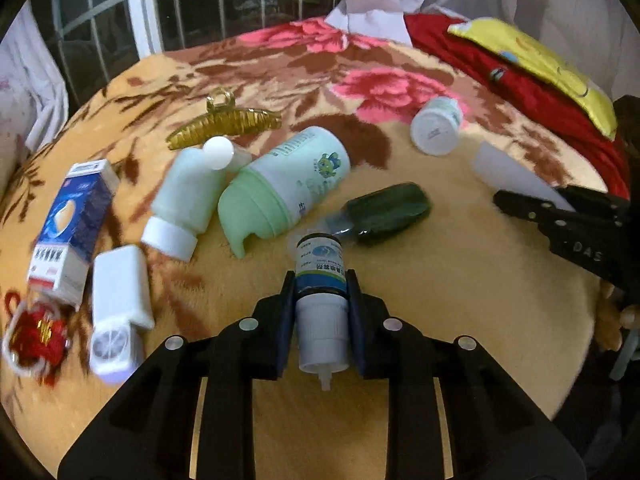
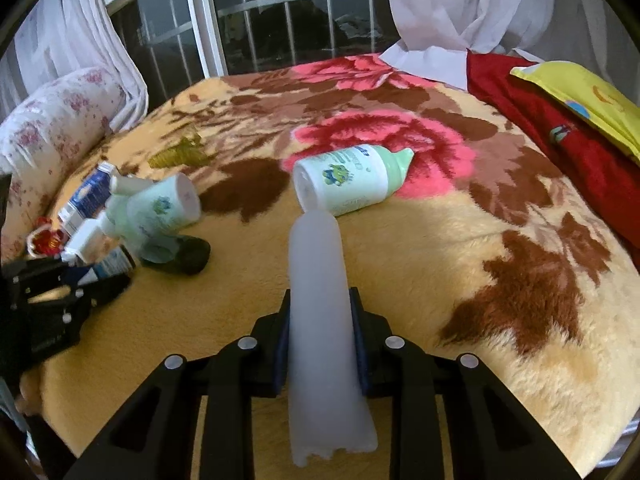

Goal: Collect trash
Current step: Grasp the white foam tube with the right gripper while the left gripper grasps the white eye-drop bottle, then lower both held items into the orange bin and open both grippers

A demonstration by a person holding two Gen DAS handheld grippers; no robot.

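**Left wrist view**
- The left hand-held gripper (image 1: 321, 285) is clamped on a small spray bottle (image 1: 321, 276) with a blue and white label. Both pads press its sides, the dark base points away and the white nozzle points back toward the camera.
- The small spray bottle is low over the blanket (image 1: 460, 300) on the bed, toward the near edge. Whether it has left the blanket cannot be told.
- Trash not yet collected lies beyond it: a dark green bottle (image 1: 384, 212) just behind, a pale green pump bottle (image 1: 288, 184), a white-capped bottle (image 1: 184, 204), a blue and white carton (image 1: 72, 228), a white box (image 1: 120, 296) and a small white jar (image 1: 436, 128) toward the far right.
- A gold hair clip (image 1: 224, 124) and a red ornament (image 1: 36, 336) at the left edge may not count as trash.
- The right hand-held gripper (image 1: 520, 204) shows at the right edge of this view, with a frosted tube (image 1: 508, 172) in it.

**Right wrist view**
- The right gripper is closed on the frosted tube, which runs lengthwise between the pads with its ragged end nearest the camera.
- A second green pump bottle (image 2: 352, 180) lies on its side just past the tube's tip, near the bed's middle.
- No bin or bag appears in either view.

**Assessment**
- Step in hand: pick-up, with both grippers loaded.
- Next move: carry both items to a container and release them before reaching for more. The round bottle could slip in a narrow pinch, so it should be lifted evenly.
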